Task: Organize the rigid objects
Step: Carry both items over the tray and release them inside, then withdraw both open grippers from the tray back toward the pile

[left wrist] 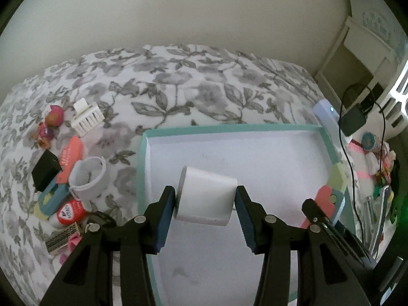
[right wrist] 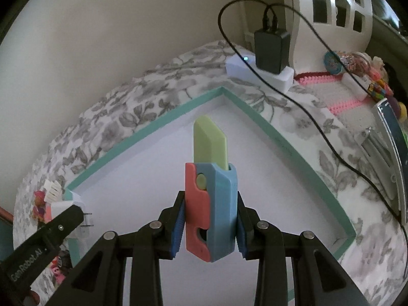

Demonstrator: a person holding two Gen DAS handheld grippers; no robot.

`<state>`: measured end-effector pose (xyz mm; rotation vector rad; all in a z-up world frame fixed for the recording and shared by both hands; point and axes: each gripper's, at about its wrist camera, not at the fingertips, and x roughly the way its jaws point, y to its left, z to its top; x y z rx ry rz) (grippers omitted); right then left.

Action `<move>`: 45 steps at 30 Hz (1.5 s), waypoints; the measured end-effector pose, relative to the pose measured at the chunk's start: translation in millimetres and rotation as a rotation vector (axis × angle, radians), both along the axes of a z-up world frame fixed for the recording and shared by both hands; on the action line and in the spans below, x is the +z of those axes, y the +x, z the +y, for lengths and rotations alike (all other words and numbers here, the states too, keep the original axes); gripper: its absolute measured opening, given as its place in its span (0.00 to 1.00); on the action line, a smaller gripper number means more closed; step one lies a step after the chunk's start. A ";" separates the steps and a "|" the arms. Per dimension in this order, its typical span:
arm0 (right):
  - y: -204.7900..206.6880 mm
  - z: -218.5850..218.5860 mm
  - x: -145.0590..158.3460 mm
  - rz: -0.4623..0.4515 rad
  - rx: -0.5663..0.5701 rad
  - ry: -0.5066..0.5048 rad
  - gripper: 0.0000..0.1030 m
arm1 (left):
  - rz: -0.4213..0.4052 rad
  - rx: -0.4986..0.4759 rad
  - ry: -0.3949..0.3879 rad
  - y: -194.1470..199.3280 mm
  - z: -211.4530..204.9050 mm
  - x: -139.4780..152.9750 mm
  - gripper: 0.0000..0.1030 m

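Both grippers hang over the tray: left gripper clamps the charger, right gripper clamps the toy knife, blade pointing at the far corner

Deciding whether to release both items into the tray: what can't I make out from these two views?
- Left wrist: tray near edge, hidden by left gripper and white charger.
- Right wrist: floor under the toy knife, hidden by it and right gripper.
- Left wrist: toy pile items blurred, overlapping.
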<state>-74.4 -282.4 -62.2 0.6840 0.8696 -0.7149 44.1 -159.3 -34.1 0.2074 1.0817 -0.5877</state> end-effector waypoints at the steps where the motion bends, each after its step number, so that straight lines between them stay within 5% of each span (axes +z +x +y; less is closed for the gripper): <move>1: 1.1 0.3 -3.0 0.010 0.005 0.007 0.35 | 0.000 -0.002 0.002 -0.5 -0.3 -2.2 0.48; 19: 4.6 4.0 -11.2 0.059 0.033 0.008 0.37 | -0.013 0.018 0.020 2.2 5.6 1.1 0.51; 21: 6.4 4.2 -11.8 0.076 0.035 0.002 0.40 | -0.013 0.026 0.022 3.4 6.9 2.2 0.57; 23: 7.0 3.9 -12.4 0.090 0.032 -0.006 0.58 | -0.018 0.036 0.023 4.4 8.8 4.2 0.60; 28: 4.5 1.8 -8.2 0.080 0.017 -0.011 0.64 | -0.039 0.071 0.018 7.6 16.3 12.8 0.74; 37: 9.4 8.1 2.2 0.064 0.049 -0.077 1.00 | -0.080 0.148 -0.009 14.5 37.0 32.6 0.82; 45: 9.1 11.7 25.4 -0.015 0.053 -0.157 1.00 | -0.061 0.235 -0.053 23.0 66.3 46.8 0.82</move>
